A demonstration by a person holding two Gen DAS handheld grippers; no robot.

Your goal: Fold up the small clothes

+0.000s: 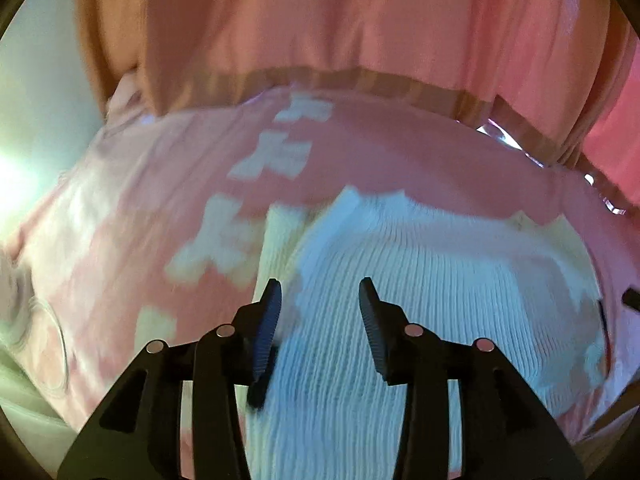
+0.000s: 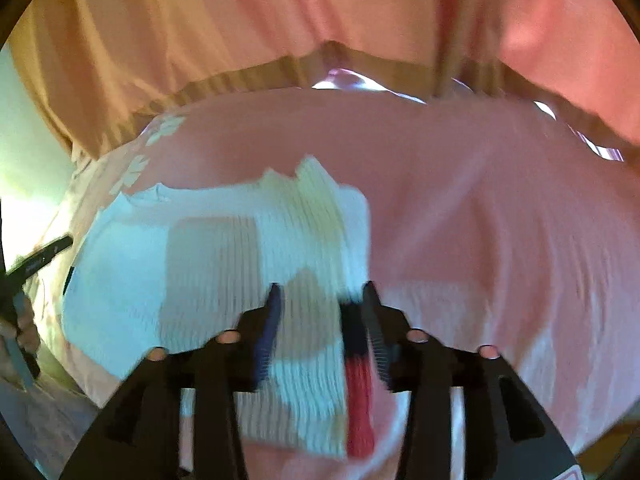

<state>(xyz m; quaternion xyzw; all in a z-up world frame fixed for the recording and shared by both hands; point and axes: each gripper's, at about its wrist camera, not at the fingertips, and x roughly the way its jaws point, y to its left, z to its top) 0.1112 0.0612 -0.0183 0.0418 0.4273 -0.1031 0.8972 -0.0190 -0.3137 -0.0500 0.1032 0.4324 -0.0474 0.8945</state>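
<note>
The white knit cloth (image 2: 224, 264) lies flat on the pink blanket (image 2: 480, 208). Both the left gripper (image 1: 320, 296) and right gripper (image 2: 320, 300) are spread above it, pinching nothing. Next, grab an edge to fold.

A pink cloth (image 1: 380, 152) covers the supporting surface; whether a desk or a bed is below cannot be told. On its left part the cloth has pale blocky marks (image 1: 276, 160). A white ribbed knitted garment (image 1: 420, 280) lies flat directly on the cloth. In the right wrist view the same garment (image 2: 132, 264) shows grey-beige patches and a dark and red stripe (image 2: 358, 392) at its right edge.
</note>
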